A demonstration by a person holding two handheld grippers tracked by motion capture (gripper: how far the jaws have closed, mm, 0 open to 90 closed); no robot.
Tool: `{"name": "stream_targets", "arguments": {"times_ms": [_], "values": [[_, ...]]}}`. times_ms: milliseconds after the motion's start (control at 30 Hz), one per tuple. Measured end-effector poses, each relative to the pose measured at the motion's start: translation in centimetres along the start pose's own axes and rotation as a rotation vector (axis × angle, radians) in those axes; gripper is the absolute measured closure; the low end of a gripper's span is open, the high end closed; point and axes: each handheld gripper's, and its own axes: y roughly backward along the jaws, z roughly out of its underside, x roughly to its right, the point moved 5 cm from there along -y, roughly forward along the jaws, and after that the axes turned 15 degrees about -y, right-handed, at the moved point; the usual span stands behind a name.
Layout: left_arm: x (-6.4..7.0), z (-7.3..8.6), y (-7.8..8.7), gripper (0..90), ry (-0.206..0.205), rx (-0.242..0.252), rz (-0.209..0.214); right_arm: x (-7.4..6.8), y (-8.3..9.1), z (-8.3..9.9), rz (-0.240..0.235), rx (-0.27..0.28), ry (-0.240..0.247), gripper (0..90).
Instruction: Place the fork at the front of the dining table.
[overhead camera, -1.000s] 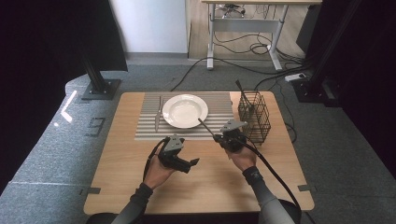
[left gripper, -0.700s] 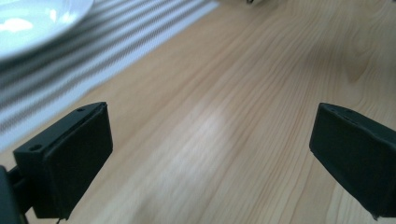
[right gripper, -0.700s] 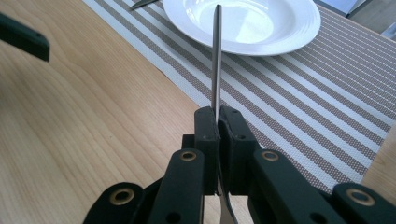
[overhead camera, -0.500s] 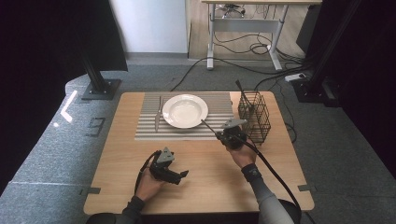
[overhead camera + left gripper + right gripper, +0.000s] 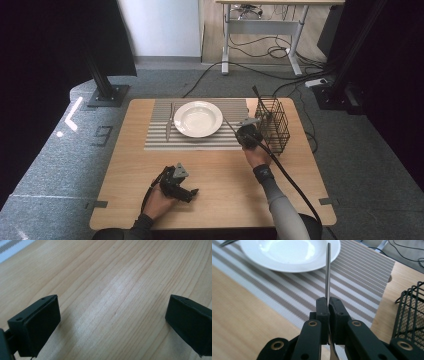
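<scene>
A person's right claw (image 5: 328, 305) is clenched on a thin metal utensil (image 5: 328, 272), held edge-on and pointing straight ahead of the claw toward a white plate (image 5: 287, 255); whether it is a knife cannot be told. The utensil's far end reaches over the plate's near rim in the right gripper view. The plate sits on a striped placemat (image 5: 352, 282), which spreads below and ahead of the claw. To the claw's right stands a black wire basket (image 5: 412, 312) on the wooden tabletop (image 5: 242, 315).

From the high view, the right claw (image 5: 248, 134) hovers at the placemat's (image 5: 210, 142) near right corner, just beside the basket (image 5: 273, 125), with the plate (image 5: 198, 118) ahead and to its left. Another piece of cutlery (image 5: 169, 122) lies on the mat on the plate's far side.

The left claw (image 5: 187, 192) is well apart, low over the bare tabletop (image 5: 225, 180) near the person's edge. Its jaws stand wide and released, with nothing but wood grain (image 5: 112, 297) between them.
</scene>
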Motion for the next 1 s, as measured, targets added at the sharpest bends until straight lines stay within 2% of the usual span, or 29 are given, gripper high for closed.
{"name": "stream_targets", "arguments": {"times_ms": [100, 267, 367, 500, 767, 1000], "values": [[-0.1, 0.0, -0.1, 0.0, 0.018, 0.002, 0.015, 0.2, -0.8, -0.8, 0.027, -0.005, -0.008, 85.3], [-0.1, 0.0, -0.1, 0.0, 0.021, 0.004, 0.016, 0.8, -2.3, -1.8, 0.064, -0.018, -0.011, 85.2], [-0.1, 0.0, -0.1, 0.0, 0.019, 0.003, 0.016, 1.1, -3.4, -2.1, 0.065, -0.022, -0.024, 85.3], [-0.1, 0.0, -0.1, 0.0, 0.018, 0.002, 0.017, 1.3, -4.8, -2.2, 0.08, -0.042, -0.02, 85.2], [0.0, 0.0, -0.1, 0.0, 0.024, -0.002, 0.011, 1.9, -7.6, -2.0, 0.088, -0.081, -0.057, 85.2], [0.0, 0.0, -0.1, 0.0, 0.027, -0.002, 0.009, 2.4, -9.3, -1.8, 0.1, -0.104, -0.086, 85.1]]}}
